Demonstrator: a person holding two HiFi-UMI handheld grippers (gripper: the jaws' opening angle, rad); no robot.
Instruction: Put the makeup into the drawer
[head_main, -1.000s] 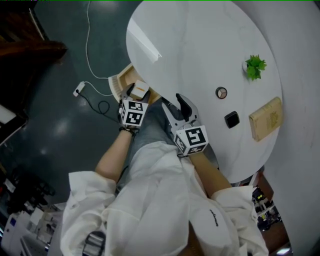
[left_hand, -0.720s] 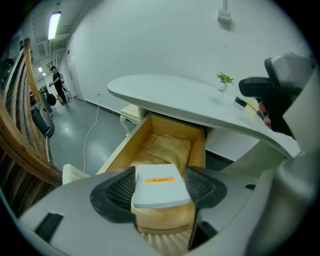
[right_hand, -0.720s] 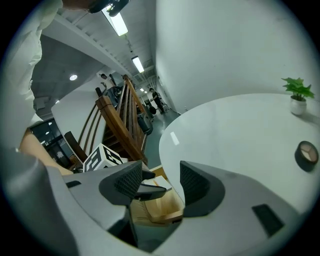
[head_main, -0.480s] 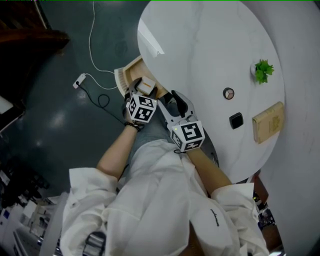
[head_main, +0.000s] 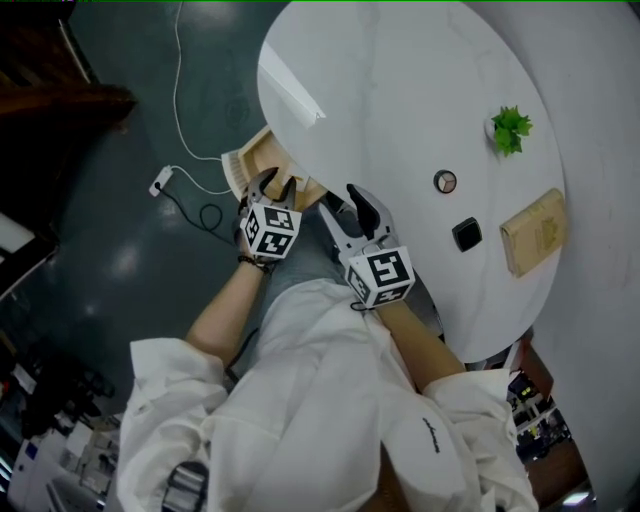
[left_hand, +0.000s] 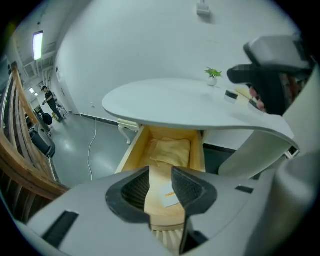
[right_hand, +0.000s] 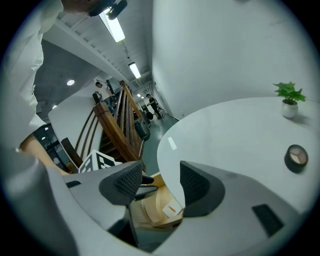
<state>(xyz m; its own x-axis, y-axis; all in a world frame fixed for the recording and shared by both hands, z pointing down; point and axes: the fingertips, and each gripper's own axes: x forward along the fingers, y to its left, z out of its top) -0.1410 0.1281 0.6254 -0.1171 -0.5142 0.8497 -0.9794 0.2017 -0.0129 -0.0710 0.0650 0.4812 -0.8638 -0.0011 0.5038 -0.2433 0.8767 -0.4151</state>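
- Drawer (head_main: 258, 155) stands open under the counter's (head_main: 400, 90) left edge; left claw (head_main: 272, 188) hovers above it, jaws closing on nothing.
- Right claw (head_main: 352, 207) sits beside it at the counter edge, jaws apart, empty.
- Round compact (head_main: 444, 182) and black case (head_main: 465, 237) lie near the right edge, well apart from both claws.
- Risk: smooth round compact may slip from the pads; carrying it across could drop it short of the drawer.
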